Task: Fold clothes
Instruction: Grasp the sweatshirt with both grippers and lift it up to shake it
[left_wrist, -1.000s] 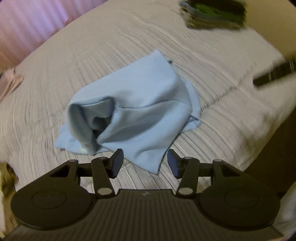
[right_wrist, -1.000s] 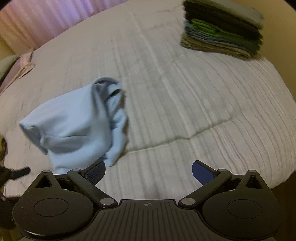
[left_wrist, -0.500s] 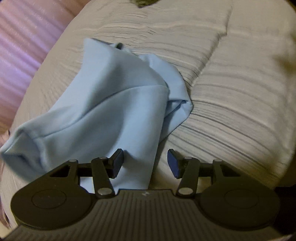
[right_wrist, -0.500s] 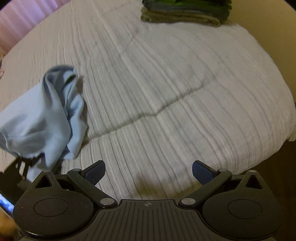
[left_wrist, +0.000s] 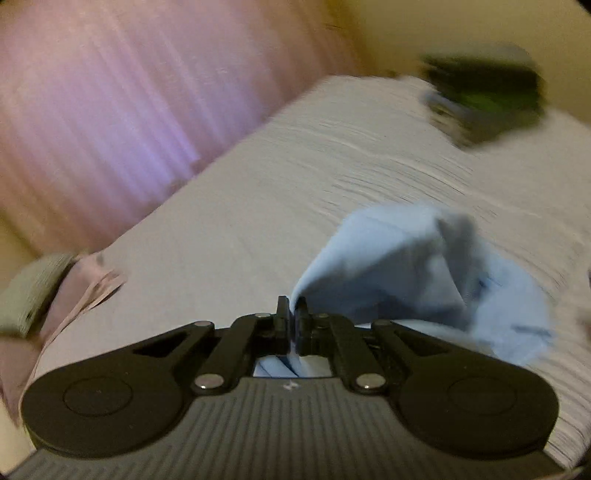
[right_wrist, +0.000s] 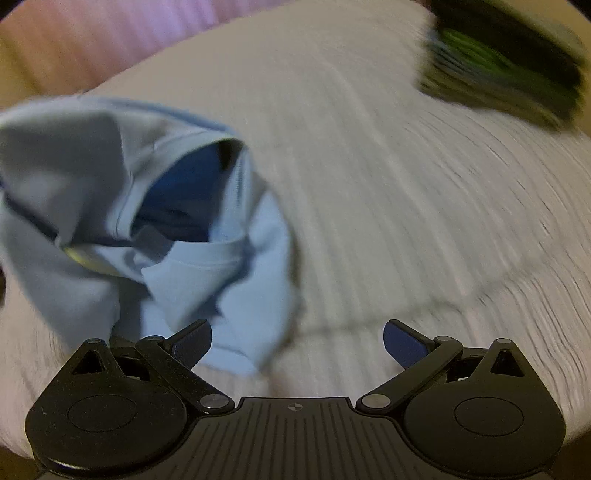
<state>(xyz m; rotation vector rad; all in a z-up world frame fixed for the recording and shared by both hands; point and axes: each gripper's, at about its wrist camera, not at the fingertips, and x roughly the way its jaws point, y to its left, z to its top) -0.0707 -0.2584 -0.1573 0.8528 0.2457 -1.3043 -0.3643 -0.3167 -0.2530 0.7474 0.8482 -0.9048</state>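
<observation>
One blue garment (left_wrist: 413, 266) (crumpled) — one folded stack (right_wrist: 509, 59)

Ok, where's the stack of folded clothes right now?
The stack of folded clothes sits at the far right corner of the bed in both wrist views, well apart from the light blue garment.

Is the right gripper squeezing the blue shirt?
No, the right gripper has its jaws wide apart with nothing pinched between them, and the blue shirt lies off to its left side on the bed.

A crumpled garment (right_wrist: 147, 229) lies on the bed (right_wrist: 369, 221), a clothes stack (right_wrist: 506, 62) behind it.
</observation>
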